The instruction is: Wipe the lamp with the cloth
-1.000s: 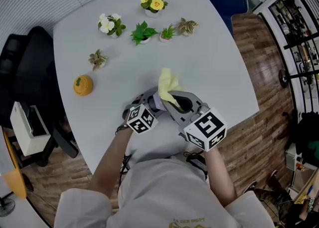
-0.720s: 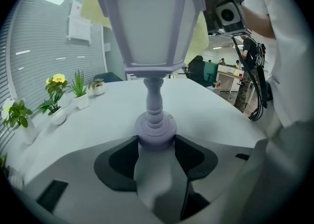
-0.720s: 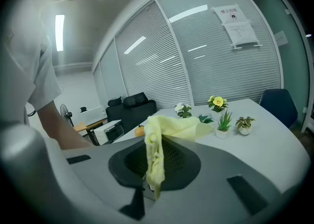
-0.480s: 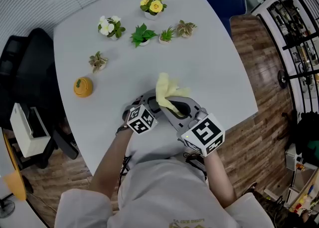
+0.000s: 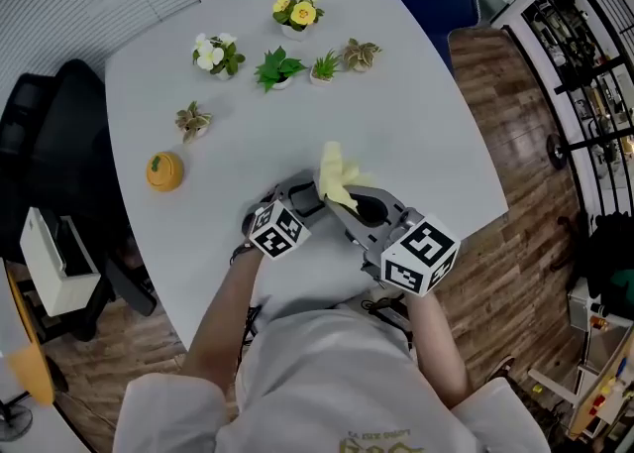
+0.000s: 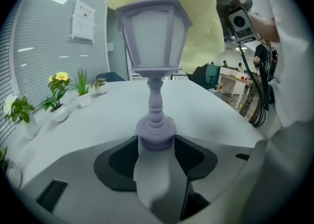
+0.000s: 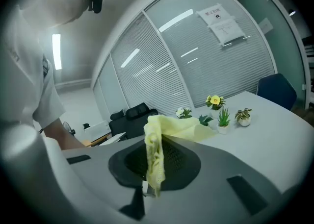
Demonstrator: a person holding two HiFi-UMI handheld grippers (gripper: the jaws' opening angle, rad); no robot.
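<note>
At the table's (image 5: 426, 114) six-o'clock edge, the downward-tilted left gripper (image 6: 155, 144) clamps the upright lamp's (image 6: 154, 32) base, while the near-level right gripper (image 7: 152, 169) pinches the yellow cloth (image 6: 196, 27) draped over its top toward one o'clock.

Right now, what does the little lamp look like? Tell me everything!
The lamp is a small pale-purple lantern, plastic-looking, with whitish panes, a turned stem and a round base. The left gripper clamps that base between its jaws, holding the lamp upright. A yellow cloth drapes over its top.
</note>
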